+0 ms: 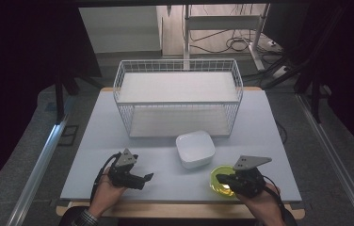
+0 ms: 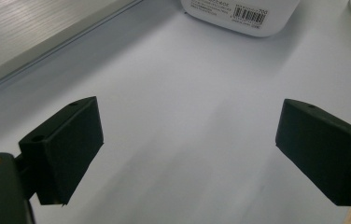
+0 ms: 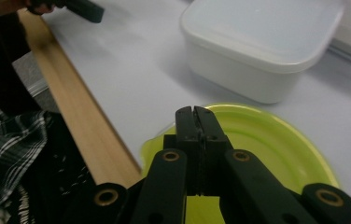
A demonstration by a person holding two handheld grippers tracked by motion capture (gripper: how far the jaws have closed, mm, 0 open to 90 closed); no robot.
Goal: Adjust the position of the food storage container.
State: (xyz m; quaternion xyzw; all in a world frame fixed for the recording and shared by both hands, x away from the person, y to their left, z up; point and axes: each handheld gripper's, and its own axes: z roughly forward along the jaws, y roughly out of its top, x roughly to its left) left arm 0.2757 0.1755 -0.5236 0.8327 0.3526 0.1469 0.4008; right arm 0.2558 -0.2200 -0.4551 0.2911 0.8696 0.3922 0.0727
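Observation:
A yellow-green plate [image 1: 222, 181] [image 3: 267, 144] lies near the table's front edge at the right. My right gripper [image 1: 218, 178] [image 3: 195, 110] hangs over it, jaws pressed together, and I see nothing between the pads. A white square container [image 1: 195, 148] [image 3: 262, 51] [image 2: 243, 14] with a barcode label sits just beyond the plate, toward the middle. My left gripper [image 1: 143, 180] [image 2: 190, 149] rests low at the front left, jaws wide apart over bare tabletop, pointing toward the container.
A white wire basket [image 1: 177, 94] with two levels stands at the back of the pale table [image 1: 118, 141]. The table's wooden front edge [image 3: 85, 126] runs close behind both grippers. A person's plaid sleeve [image 3: 10, 140] is at that edge.

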